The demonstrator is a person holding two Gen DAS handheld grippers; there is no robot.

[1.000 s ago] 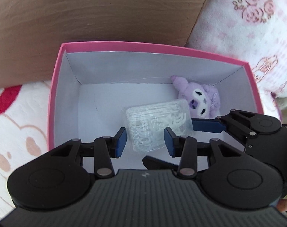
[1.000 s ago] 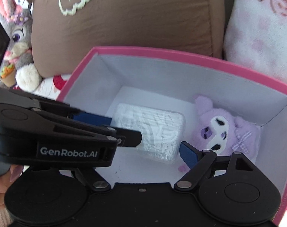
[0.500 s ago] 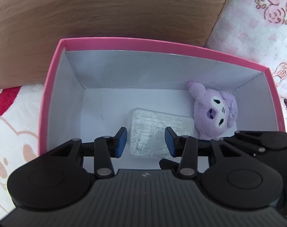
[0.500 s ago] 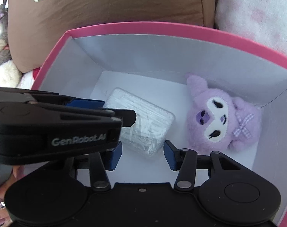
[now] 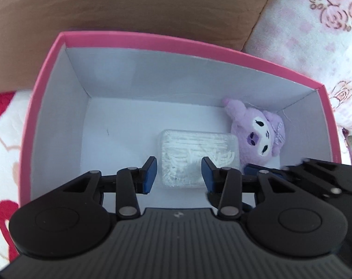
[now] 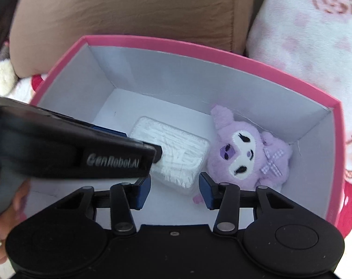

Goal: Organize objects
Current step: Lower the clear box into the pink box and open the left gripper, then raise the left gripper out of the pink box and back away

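A pink box (image 5: 176, 40) with a white inside holds a clear plastic case of white picks (image 5: 194, 148) and a purple plush toy (image 5: 257, 134) in its far right corner. My left gripper (image 5: 178, 174) hovers over the case's near edge, open a little, with the pads off the case. In the right wrist view the case (image 6: 176, 148) lies flat beside the plush (image 6: 241, 153). My right gripper (image 6: 174, 191) hangs above the case's near corner. Its jaws are closing with nothing pressed between them. The left gripper's black body (image 6: 83, 153) crosses that view and hides the case's left end.
A brown cushion (image 5: 129, 4) lies behind the box (image 6: 176, 44). A white-and-pink floral blanket (image 5: 315, 34) is at the right and a white-and-red patterned cover (image 5: 4, 127) at the left. A hand (image 6: 4, 220) shows at the lower left.
The right gripper's jaws went from wide apart around the case to a narrow gap. The case now lies square on the box floor. Both views show more of the box.
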